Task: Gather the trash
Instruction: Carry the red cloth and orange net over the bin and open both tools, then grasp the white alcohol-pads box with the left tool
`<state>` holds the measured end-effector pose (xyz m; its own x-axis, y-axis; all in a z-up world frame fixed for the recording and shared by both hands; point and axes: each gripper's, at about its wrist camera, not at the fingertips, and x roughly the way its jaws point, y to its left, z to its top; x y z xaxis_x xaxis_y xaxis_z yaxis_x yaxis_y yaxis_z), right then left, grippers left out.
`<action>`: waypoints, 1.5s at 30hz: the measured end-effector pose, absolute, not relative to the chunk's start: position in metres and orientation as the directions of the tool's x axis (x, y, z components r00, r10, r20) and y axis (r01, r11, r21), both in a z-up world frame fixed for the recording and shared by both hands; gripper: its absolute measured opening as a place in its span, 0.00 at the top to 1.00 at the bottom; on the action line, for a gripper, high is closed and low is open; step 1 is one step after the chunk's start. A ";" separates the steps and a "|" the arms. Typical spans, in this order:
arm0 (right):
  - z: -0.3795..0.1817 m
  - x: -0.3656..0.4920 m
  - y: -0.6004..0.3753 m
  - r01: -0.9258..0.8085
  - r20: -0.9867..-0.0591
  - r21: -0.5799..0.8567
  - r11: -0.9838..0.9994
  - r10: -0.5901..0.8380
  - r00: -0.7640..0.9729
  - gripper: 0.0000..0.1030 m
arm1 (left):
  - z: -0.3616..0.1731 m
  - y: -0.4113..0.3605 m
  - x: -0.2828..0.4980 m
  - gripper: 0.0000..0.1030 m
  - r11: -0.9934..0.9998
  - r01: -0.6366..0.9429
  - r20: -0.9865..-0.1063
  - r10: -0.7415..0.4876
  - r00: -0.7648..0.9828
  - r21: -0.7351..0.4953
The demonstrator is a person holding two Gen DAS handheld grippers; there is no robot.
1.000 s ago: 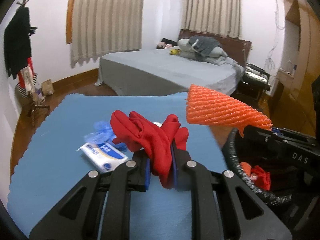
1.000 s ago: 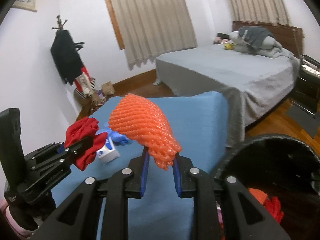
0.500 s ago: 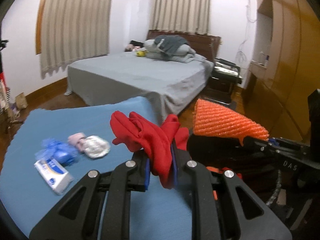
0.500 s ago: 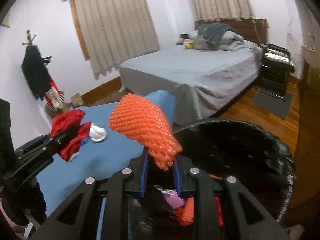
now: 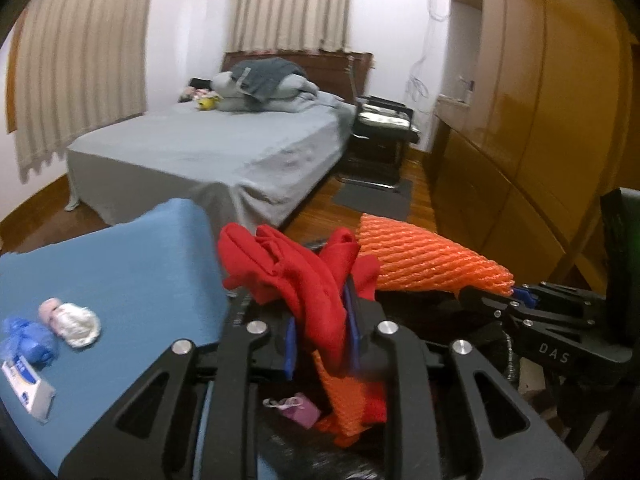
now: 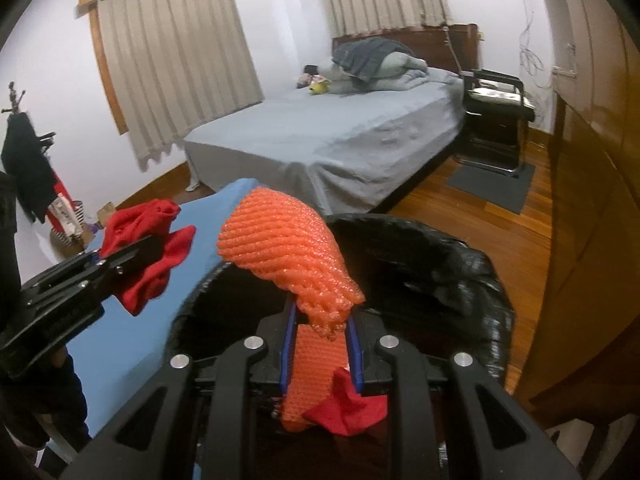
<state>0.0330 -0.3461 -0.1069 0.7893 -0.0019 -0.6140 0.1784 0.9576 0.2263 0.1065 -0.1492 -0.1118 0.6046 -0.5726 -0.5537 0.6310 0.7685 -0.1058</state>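
Note:
My left gripper [image 5: 322,344] has a red cloth [image 5: 304,276] between its blue pads. Its jaws are opening, and the cloth still stands up between them. It hangs over the edge of a black-lined bin [image 6: 472,272]. My right gripper [image 6: 322,340] is shut on an orange foam net [image 6: 284,252] above the bin's mouth. Inside the bin lie orange netting [image 6: 312,376], a red scrap [image 6: 348,404] and a small purple piece [image 5: 298,410]. The blue table [image 5: 120,264] to the left carries a white wad [image 5: 78,322], a blue wad [image 5: 28,340] and a tissue pack [image 5: 26,384].
Beyond the table is a grey bed [image 6: 340,136] with piled bedding. A black chair [image 6: 496,120] stands at its far side, and a wooden wardrobe [image 5: 540,120] lines the right wall. At the left wall stands a coat rack [image 6: 24,160].
Both grippers have swung right, from above the blue table to over the bin. The gap between the left pads has widened a little around the red cloth.

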 end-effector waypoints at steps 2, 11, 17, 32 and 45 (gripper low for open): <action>-0.109 0.031 -0.353 0.197 -0.619 0.222 0.955 -0.018 0.785 0.79 | -0.116 -0.157 0.109 0.77 0.749 0.652 -0.556 -0.595 0.581 -0.121; -0.117 0.022 -0.370 0.246 -0.632 0.209 0.947 -0.061 0.772 0.71 | -0.126 -0.179 0.111 0.37 0.711 0.688 -0.576 -0.627 0.525 -0.147; -0.115 0.017 -0.371 0.252 -0.625 0.200 0.947 -0.075 0.777 0.56 | -0.117 -0.168 0.110 0.28 0.747 0.653 -0.554 -0.600 0.577 -0.128; -0.096 0.016 -0.356 0.248 -0.580 0.170 0.954 -0.106 0.807 0.10 | -0.090 -0.122 0.117 0.26 0.810 0.570 -0.498 -0.554 0.668 -0.136; -0.087 0.056 -0.284 0.089 -0.545 0.193 0.977 0.031 0.838 0.06 | -0.105 -0.010 0.124 0.19 0.962 0.272 -0.534 -0.222 0.816 0.016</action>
<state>0.0558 -0.2838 -0.0874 0.8379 0.0315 -0.5449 0.0890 0.9771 0.1933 0.1239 -0.0099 -0.1049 0.8156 -0.2219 -0.5344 0.2723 0.9621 0.0160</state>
